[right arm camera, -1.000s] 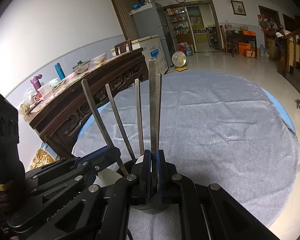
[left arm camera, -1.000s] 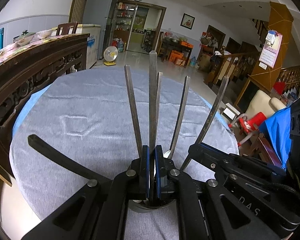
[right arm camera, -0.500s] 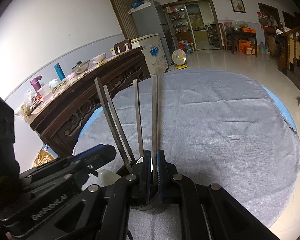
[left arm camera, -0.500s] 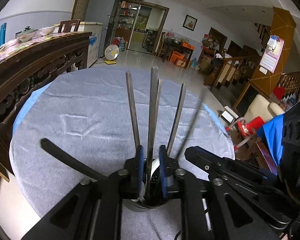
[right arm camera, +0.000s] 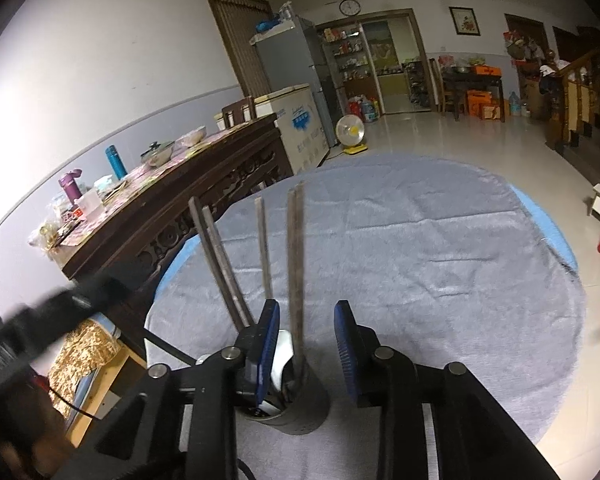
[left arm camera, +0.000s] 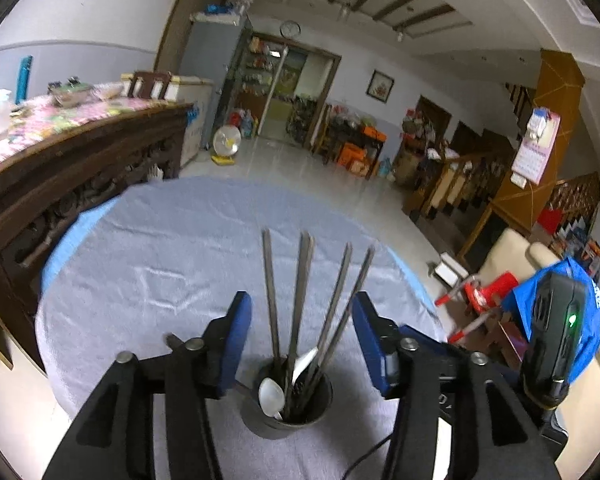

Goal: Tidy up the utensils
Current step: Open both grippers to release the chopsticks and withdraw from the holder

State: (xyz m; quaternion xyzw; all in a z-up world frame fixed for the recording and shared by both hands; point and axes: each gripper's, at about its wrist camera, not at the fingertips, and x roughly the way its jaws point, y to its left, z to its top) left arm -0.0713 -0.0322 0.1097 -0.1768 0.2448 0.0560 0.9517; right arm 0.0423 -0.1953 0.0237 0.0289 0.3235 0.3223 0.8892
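Utensil cup [left arm camera: 286, 412] on grey tablecloth [left arm camera: 160, 264]
Holds chopsticks [left arm camera: 300, 300], white spoon [left arm camera: 271, 394]; my left claw [left arm camera: 300, 344] and right claw [right arm camera: 306, 344] both spread apart, gripping nothing.

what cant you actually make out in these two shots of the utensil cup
- Lower ends of the long metal chopsticks: hidden inside the dark round cup, both views.
- White spoon: handle buried among the sticks in the left wrist view; mostly behind the right gripper finger in the right wrist view.
- Left gripper: blurred at the right wrist view's left edge.
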